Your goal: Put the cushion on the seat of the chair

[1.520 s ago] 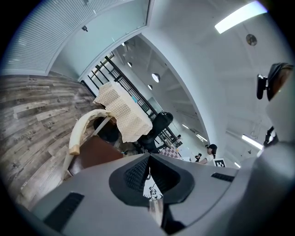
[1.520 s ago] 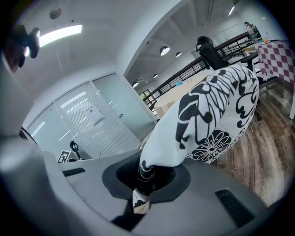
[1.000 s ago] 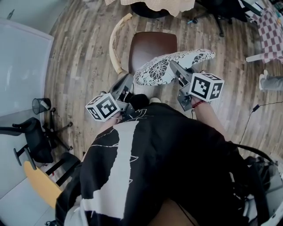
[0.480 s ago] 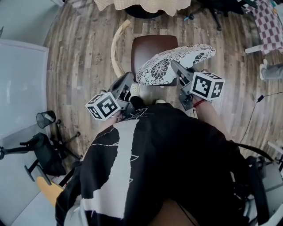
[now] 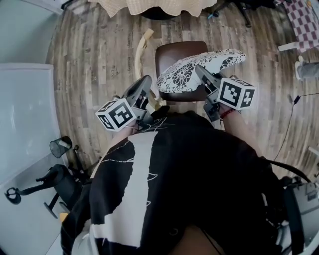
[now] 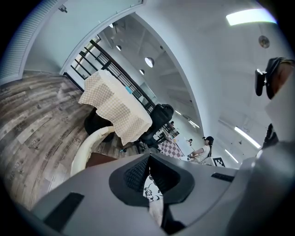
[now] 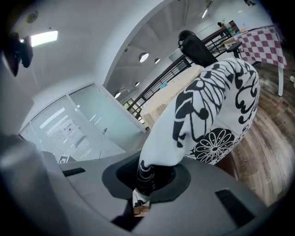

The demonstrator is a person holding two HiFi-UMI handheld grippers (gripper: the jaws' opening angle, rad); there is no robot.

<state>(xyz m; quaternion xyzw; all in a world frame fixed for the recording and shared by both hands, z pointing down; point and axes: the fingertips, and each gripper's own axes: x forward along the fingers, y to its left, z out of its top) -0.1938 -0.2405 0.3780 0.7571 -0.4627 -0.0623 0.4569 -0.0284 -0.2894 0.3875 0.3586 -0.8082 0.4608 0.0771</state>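
Cushion held over the chair seat, a claw clamped on each end.
Close to the person, the left gripper (image 5: 148, 85) and right gripper (image 5: 203, 73) each pinch an edge of the flower-print cushion (image 5: 195, 70). It stretches between them above the brown seat (image 5: 172, 52), its right end jutting past. The chair's cream curved back (image 5: 140, 52) is on the left, and a cloth-covered table (image 5: 164, 6) stands beyond.

No legible words, numbers or brand names in any view.
Left cube (image 5: 115, 114), right cube (image 5: 236, 93): black-and-white square markers, pattern only, no characters.
White sheet (image 7: 71, 132) on glass partition (image 7: 99, 120), right gripper view: print too small to read.
Background marker board (image 6: 218, 162), left gripper view: pattern only.
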